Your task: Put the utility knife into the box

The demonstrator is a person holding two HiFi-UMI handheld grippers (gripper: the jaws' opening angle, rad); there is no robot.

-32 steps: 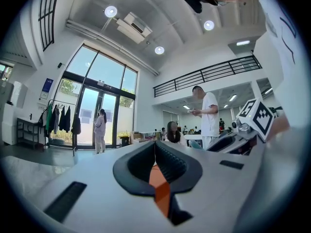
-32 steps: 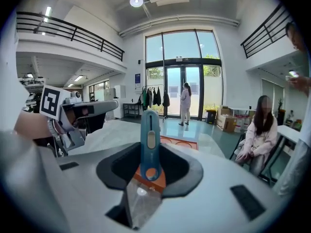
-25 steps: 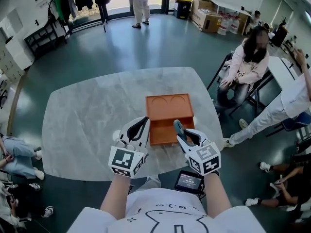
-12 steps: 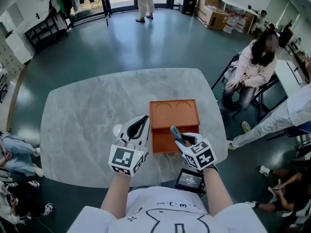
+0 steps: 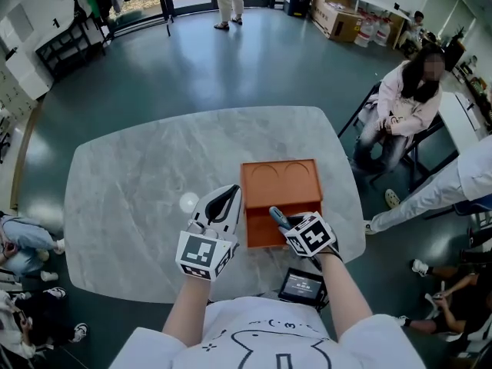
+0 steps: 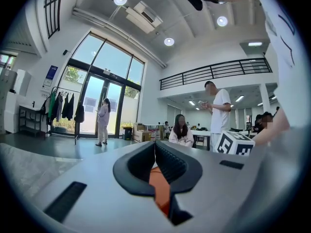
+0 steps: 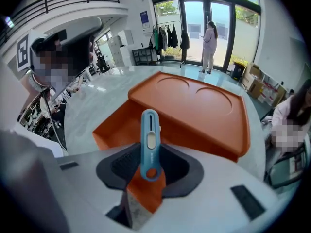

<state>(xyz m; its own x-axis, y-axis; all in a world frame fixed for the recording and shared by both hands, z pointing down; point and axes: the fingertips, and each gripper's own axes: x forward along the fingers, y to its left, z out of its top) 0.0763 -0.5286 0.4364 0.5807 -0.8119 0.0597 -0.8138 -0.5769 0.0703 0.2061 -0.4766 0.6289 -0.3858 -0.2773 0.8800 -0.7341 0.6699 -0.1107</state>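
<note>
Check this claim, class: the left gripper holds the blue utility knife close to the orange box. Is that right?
Wrong gripper: the right gripper holds the blue utility knife close to the orange box, as the right gripper view shows. The left gripper is shut and empty.

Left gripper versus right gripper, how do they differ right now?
The left gripper's jaws are together with nothing held, while the right gripper is clamped on the blue utility knife. The left gripper sits beside the left edge of the orange box, while the right gripper is at the box's open near section. Both are white and point forward over the table.
</note>
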